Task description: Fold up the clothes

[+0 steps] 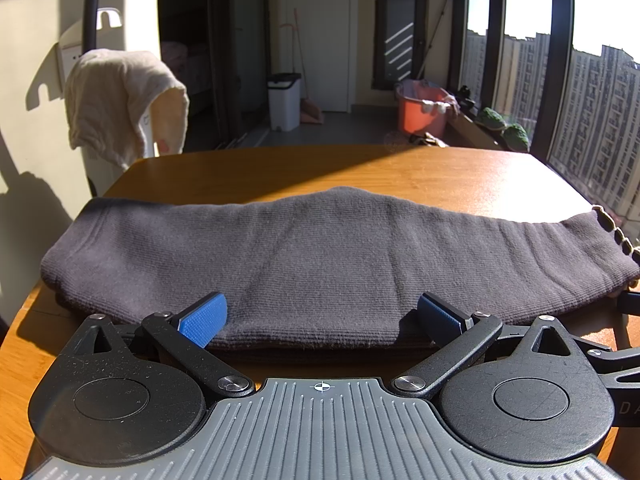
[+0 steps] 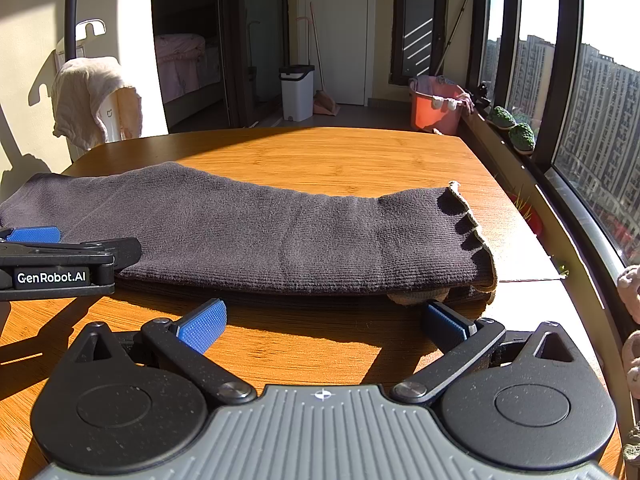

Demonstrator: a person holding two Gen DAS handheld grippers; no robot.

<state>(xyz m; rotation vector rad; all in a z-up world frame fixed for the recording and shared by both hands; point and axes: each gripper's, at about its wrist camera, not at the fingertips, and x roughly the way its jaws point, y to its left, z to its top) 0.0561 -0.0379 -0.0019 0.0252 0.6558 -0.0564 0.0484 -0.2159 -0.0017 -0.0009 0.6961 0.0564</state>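
While we look along the left gripper (image 1: 322, 318), we see its blue-padded fingers (image 1: 204, 320) spread wide, one at each side of the near edge of the folded dark grey knit garment (image 1: 320, 252). Both pads overlap that near edge, though whether they touch the cloth we cannot tell; nothing is pinched between them. That garment lies flat as a long band across the wooden table (image 1: 280, 168), its scalloped hem (image 1: 618, 232) at the right end. Beyond the garment, past the table's far left corner, a cream towel (image 1: 120, 100) hangs over a white appliance.

From the right wrist camera we see the right gripper (image 2: 324, 326) also spread, its pads just short of the garment's (image 2: 260, 232) near edge, over bare table (image 2: 320, 152). At the garment's left end sits the left gripper (image 2: 60, 256); the scalloped hem (image 2: 476, 236) is at the garment's right end.
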